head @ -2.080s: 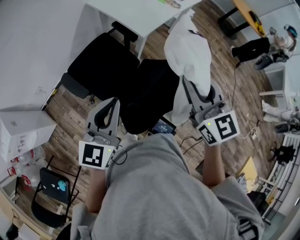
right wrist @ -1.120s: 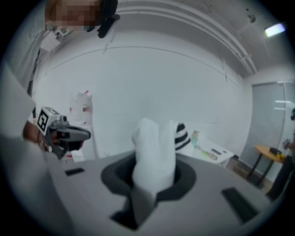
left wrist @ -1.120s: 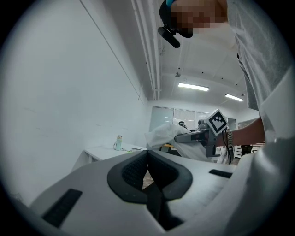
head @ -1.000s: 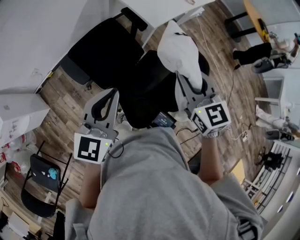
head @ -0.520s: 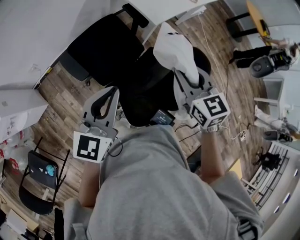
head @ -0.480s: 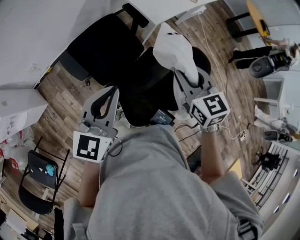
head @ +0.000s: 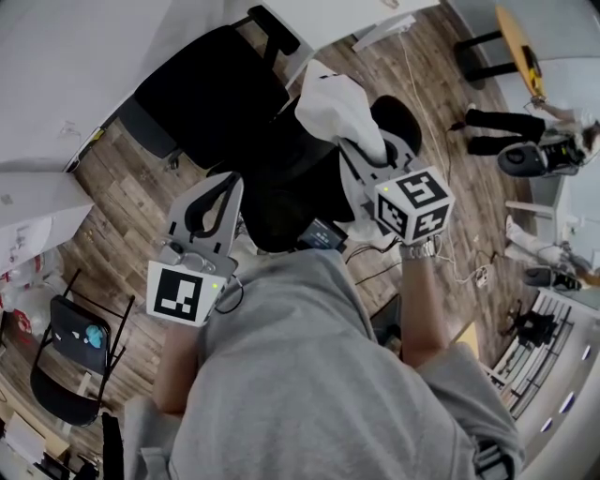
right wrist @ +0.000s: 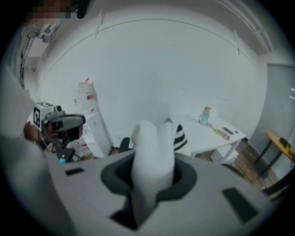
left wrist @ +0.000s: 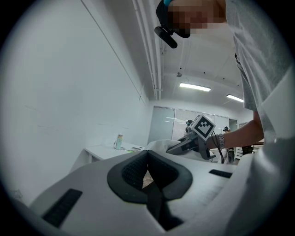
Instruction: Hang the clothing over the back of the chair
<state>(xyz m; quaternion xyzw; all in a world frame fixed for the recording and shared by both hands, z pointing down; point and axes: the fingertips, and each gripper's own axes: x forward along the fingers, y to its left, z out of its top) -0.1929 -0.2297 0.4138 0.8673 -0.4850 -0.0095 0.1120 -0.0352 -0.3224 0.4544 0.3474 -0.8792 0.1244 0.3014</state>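
A white garment [head: 333,98] with black stripes [right wrist: 182,134] hangs bunched from my right gripper [head: 354,152], which is shut on it. In the right gripper view the white cloth [right wrist: 152,156] fills the gap between the jaws. The garment is over the black office chair [head: 281,183] just in front of me; I cannot tell whether it rests on the chair. My left gripper [head: 223,183] is held level to the left of that chair. Its jaws are shut with nothing between them [left wrist: 148,159]. From the left gripper view, the right gripper [left wrist: 191,143] shows with the cloth.
A second black office chair [head: 202,89] stands at a white desk [head: 319,19]. A bottle [right wrist: 205,115] stands on the desk. A folding chair [head: 66,352] is at lower left. Another person [head: 506,122] is at right, and cables [head: 459,272] lie on the wooden floor.
My right gripper has come down with the garment, which now hangs lower and closer over the black chair. The left gripper has stayed where it was.
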